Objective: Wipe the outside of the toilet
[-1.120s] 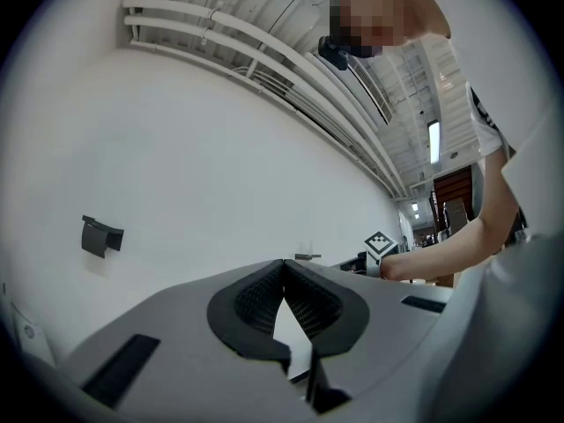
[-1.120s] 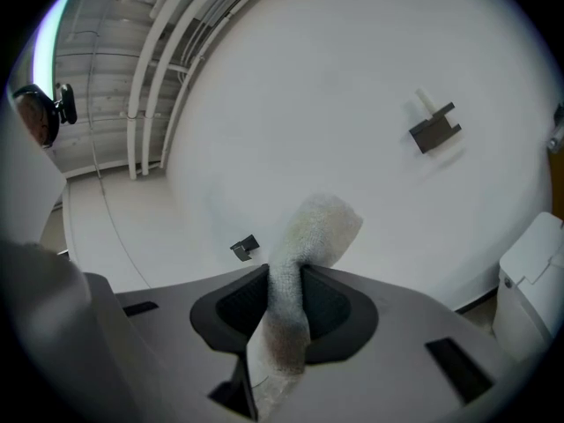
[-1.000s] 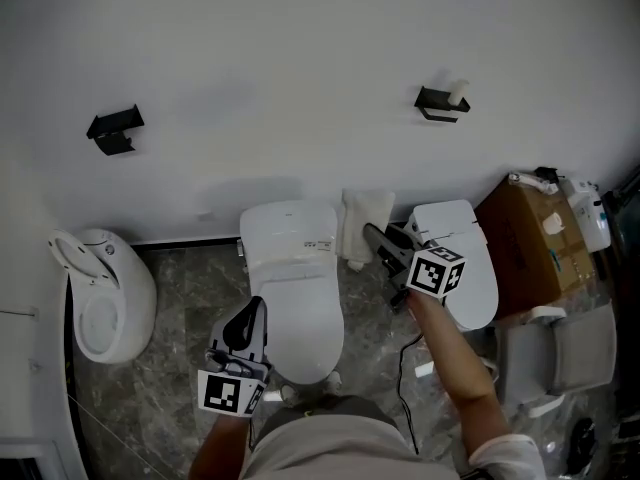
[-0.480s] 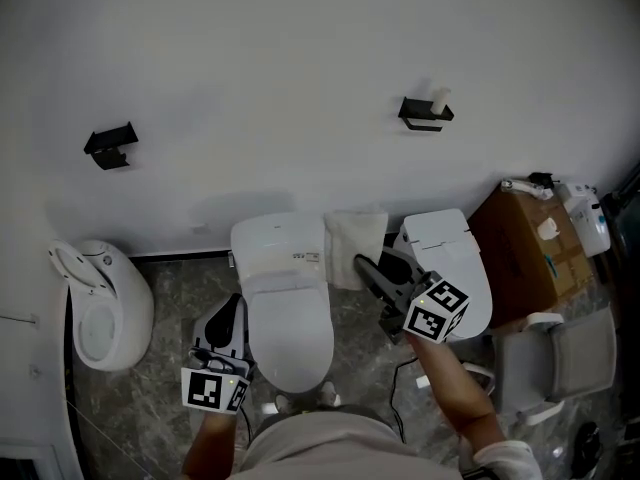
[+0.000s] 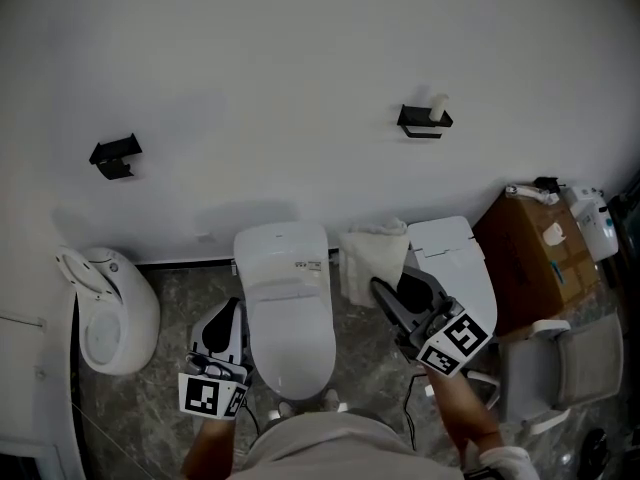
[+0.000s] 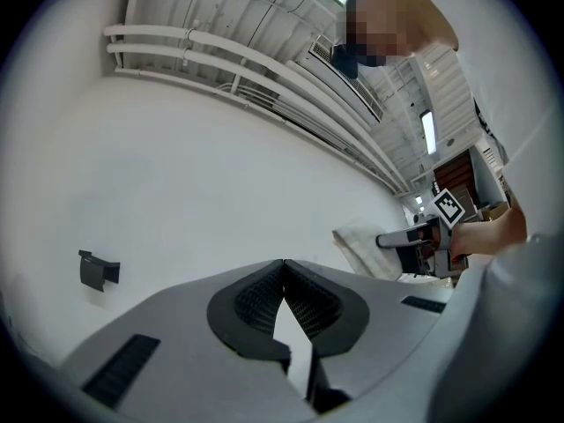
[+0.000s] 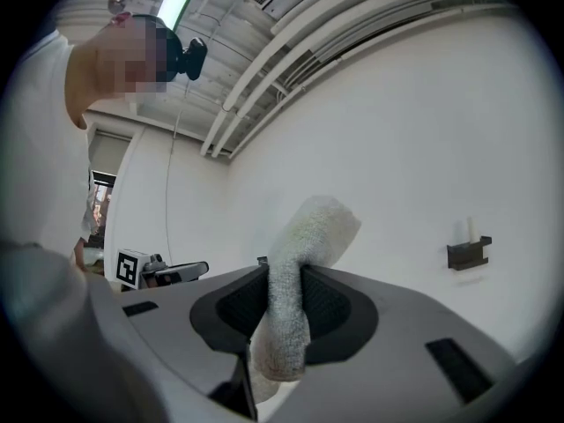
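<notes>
Cloth sits clamped in right tool; toilet shows only overhead

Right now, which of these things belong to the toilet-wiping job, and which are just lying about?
For the job:
middle toilet
white cloth, clamped in the right gripper
left gripper, shut and empty

Lying about:
second toilet
white fixture at left
cardboard box
left wall bracket
right wall bracket
grey chair

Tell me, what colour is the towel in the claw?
White and fluffy. The towel shows best in the right gripper view, in the right claw.
</notes>
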Demonstrator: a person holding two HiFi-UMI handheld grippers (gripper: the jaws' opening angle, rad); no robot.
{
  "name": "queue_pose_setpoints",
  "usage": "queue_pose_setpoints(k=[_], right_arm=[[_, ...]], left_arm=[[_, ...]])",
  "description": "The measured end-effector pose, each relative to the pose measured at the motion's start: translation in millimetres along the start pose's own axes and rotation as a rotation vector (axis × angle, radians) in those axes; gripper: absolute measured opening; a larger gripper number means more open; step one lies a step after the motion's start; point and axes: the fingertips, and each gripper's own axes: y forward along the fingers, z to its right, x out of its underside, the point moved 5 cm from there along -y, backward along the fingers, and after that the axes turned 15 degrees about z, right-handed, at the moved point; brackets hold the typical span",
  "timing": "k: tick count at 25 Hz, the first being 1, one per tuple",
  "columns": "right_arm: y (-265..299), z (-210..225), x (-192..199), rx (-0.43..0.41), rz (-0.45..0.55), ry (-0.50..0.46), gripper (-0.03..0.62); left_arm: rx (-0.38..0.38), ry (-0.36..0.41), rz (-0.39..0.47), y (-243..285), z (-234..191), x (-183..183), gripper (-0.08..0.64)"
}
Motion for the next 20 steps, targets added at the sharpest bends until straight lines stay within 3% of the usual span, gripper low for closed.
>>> queue_pose_setpoints(k=[9,20], right_arm=[[-18.1,-3.0,-17.3,-0.027,0.019,-0.085,0.117],[-47.1,19.7,-7.9,0.102,0.002,-0.093,0.117]], left_arm=[[-0.096,0.051,-0.005,-15.7,-17.2,-12.7,0.018],[-0.132,0.078,-0.02,-22.8,-21.6,-19.2,0.017]])
